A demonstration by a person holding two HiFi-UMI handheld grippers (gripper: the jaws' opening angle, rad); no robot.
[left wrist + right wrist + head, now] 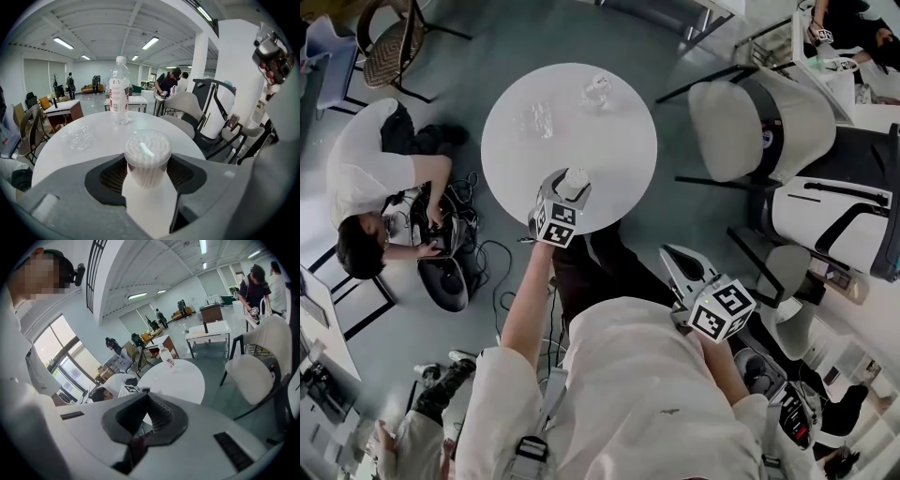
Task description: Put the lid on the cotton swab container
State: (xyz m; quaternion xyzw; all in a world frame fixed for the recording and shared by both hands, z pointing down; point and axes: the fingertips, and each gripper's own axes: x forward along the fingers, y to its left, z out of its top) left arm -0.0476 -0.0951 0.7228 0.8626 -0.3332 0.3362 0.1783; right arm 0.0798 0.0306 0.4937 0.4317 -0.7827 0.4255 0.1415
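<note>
My left gripper [567,192] hangs over the near edge of the round white table [619,150], shut on the cotton swab container [575,181]. In the left gripper view the container [147,157] stands upright between the two jaws, packed with white swabs. Its top is wider than its body and carries a glint, like a clear cover. A crumpled-looking clear plastic piece [79,137] lies on the table's left part [536,120]. My right gripper [675,264] is off the table, low beside my torso, shut with nothing in it [147,394].
A water bottle [597,91] stands at the table's far side [119,91]. White chairs [750,122] crowd the right. A person [375,187] crouches on the floor at the left among cables. A wicker chair [394,47] sits at the far left.
</note>
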